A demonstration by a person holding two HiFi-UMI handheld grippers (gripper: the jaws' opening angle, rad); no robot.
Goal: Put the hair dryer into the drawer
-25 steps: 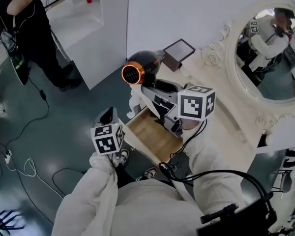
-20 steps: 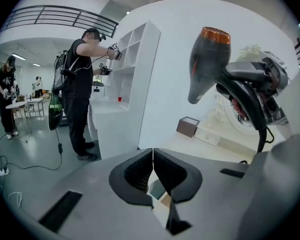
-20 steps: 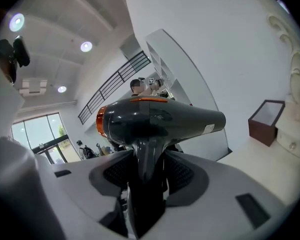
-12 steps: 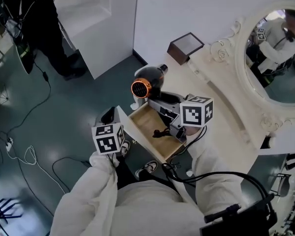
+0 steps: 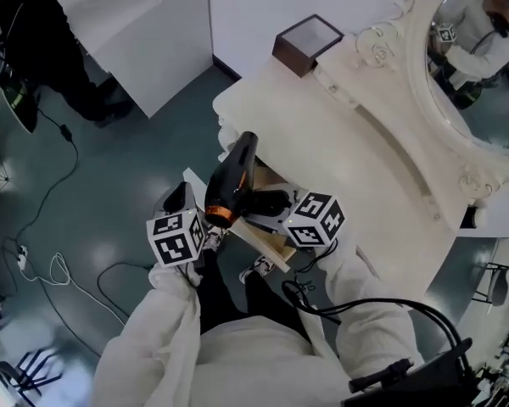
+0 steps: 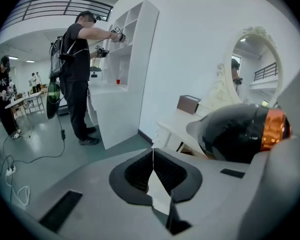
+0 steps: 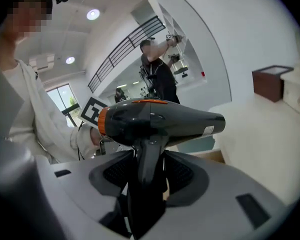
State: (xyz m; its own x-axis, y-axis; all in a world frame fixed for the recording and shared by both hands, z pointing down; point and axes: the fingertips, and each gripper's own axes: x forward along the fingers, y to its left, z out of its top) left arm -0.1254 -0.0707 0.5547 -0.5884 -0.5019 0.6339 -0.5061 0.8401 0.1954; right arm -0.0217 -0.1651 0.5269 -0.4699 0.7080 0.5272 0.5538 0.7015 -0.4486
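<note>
Over the open drawer (image 5: 272,243) the hair dryer (image 5: 230,179) hangs in the right gripper (image 5: 259,203). Its orange rear end sits out past the drawer front on the person's side, and its nozzle points away toward the desk (image 5: 348,134) the drawer pulls out from. In the right gripper view the jaws pinch the dryer's handle from both sides, with the body upright above them and the barrel lying level. The grip looks firm and the handle does not look tilted.

The left gripper (image 5: 185,200) is at the left end of the drawer front. In its own view the jaws are pressed together on a thin white edge, which I read as the drawer front, so this gripper seems to be holding the drawer open. The dryer shows just to the right in that view.

A brown box (image 5: 308,42) sits on the desk well behind the drawer and is not involved.

Progress:
- **Done:** the drawer is pulled out, the dryer is picked up and it has been brought to the drawer.
- **Left:** lower the dryer onto the wooden drawer bottom, open the jaws and back out. Closing the drawer may follow, though the task doesn't ask for it.

I cannot tell whether the dryer already touches the drawer, because it hides most of the inside from the head view. Only a sliver of wood shows beside the right gripper. I judge the task past halfway, with the dryer not yet placed.
</note>
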